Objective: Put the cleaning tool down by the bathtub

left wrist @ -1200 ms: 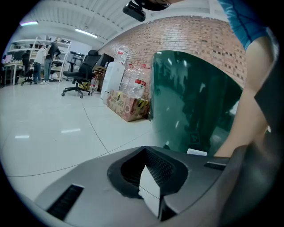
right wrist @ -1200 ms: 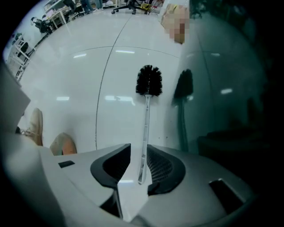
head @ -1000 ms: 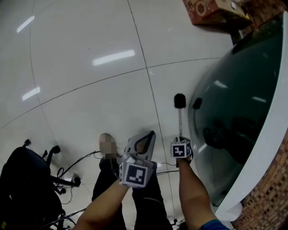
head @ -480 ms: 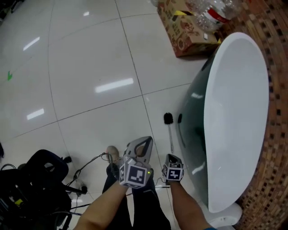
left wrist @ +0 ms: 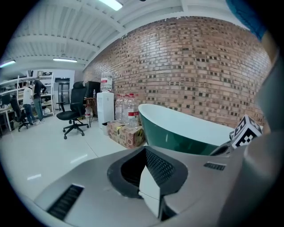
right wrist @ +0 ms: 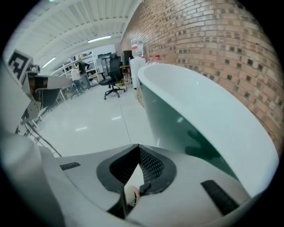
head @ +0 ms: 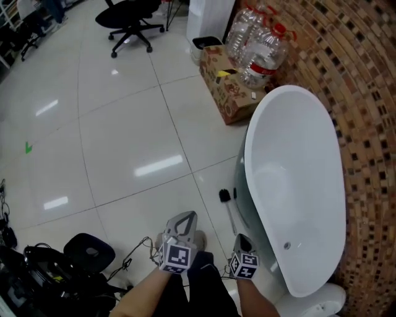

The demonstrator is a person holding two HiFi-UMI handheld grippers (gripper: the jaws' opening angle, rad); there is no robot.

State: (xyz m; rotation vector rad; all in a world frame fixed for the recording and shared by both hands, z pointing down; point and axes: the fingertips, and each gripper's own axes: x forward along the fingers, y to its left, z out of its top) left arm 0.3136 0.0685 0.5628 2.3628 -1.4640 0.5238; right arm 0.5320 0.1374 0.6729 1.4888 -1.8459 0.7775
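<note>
The cleaning tool, a brush (head: 225, 195) with a black head and a thin pale handle, is down on the white floor tight against the green outer wall of the bathtub (head: 247, 155). My right gripper (head: 240, 240) hangs just behind the handle's near end. It is shut and holds nothing. In the right gripper view the jaws (right wrist: 137, 150) meet, with the bathtub (right wrist: 177, 115) ahead and the brush hidden. My left gripper (head: 184, 218) is level with it to the left, over the floor, shut and empty. The left gripper view shows its closed jaws (left wrist: 146, 155) and the bathtub (left wrist: 177, 133).
A cardboard box (head: 226, 86) and big water bottles (head: 260, 49) stand at the tub's far end, against the brick wall (head: 365, 93). A black office chair (head: 127, 18) is far back. Black gear with cables (head: 55, 272) lies at the lower left. Legs show between the grippers.
The brush handle was in my right gripper a second ago; now the brush rests beside the tub and the gripper has drawn back, shut. The head view has tipped up and shows the whole tub.
</note>
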